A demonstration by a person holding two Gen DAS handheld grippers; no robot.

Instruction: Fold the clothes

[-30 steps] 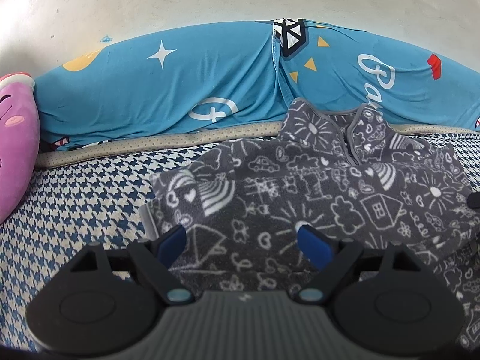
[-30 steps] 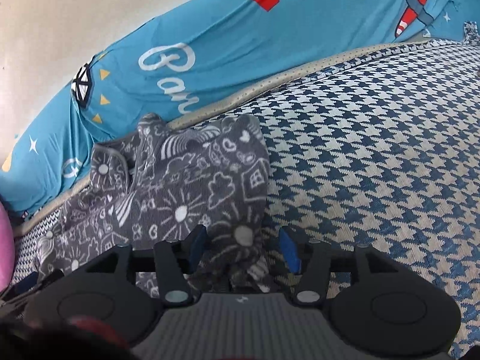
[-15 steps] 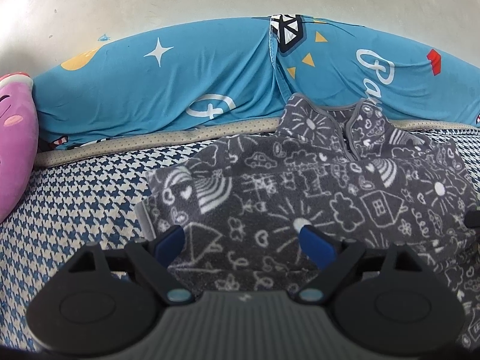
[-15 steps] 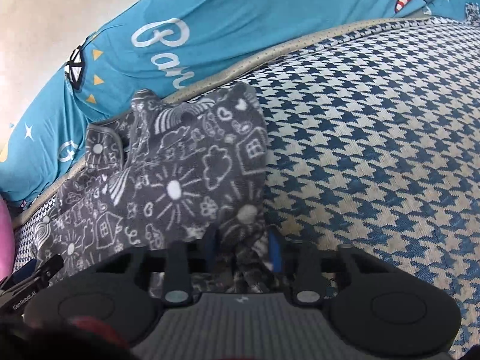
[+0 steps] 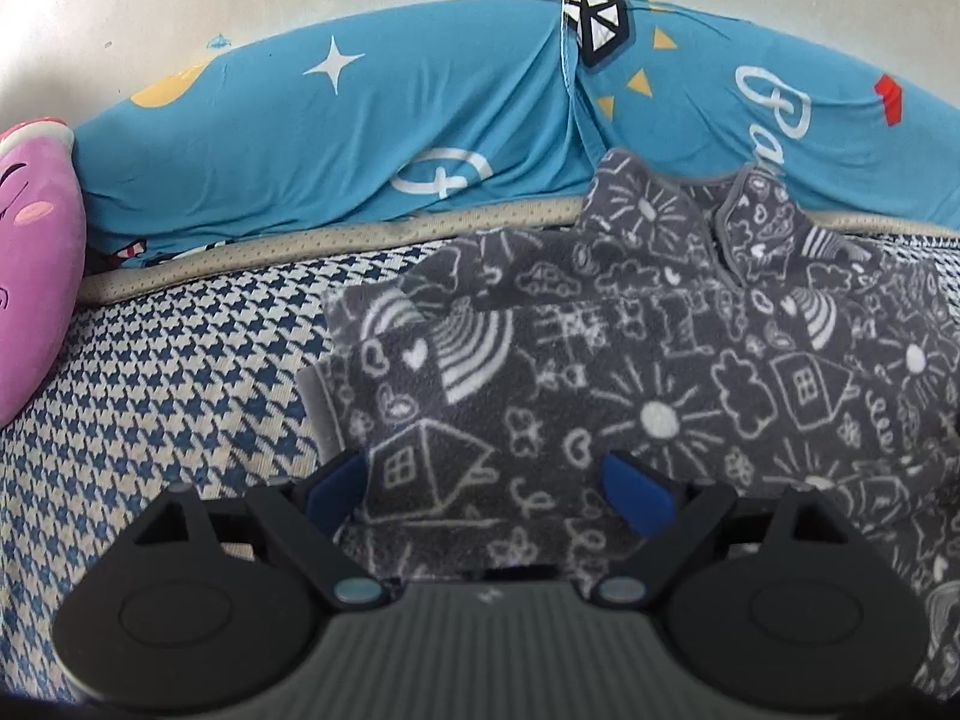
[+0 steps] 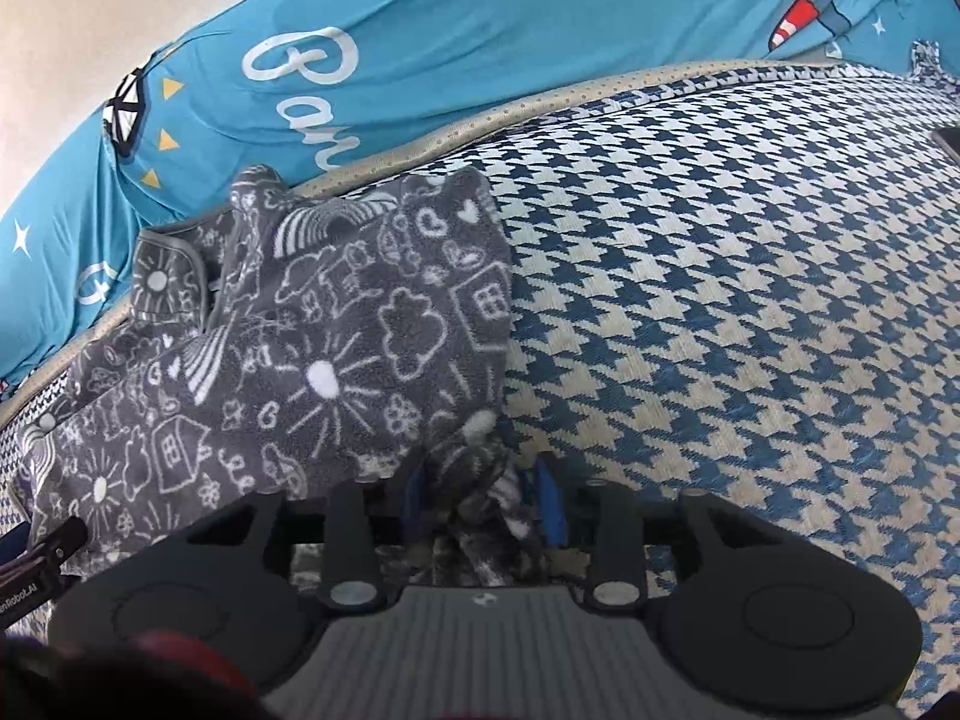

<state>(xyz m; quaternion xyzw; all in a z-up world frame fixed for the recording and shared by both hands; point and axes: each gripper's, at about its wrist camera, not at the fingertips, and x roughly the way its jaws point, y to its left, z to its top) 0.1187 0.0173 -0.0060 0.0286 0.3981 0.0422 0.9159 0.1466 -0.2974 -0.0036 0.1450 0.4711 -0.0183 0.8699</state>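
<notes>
Two hand-held grippers work one grey doodle-print fleece top point(image 5: 630, 360) lying on the houndstooth bed point(image 6: 750, 312), near the blue pillows point(image 5: 360, 132). Right hand-held gripper point(image 6: 480, 492) has its jaws pinched on a bunched near edge of the top. Left hand-held gripper point(image 5: 486, 480) stands wide apart, straddling the top's near-left hem.

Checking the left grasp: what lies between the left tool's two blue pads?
In the left wrist view, the grey doodle-print garment lies between the open left tool's pads, its near edge with the house drawing.
</notes>
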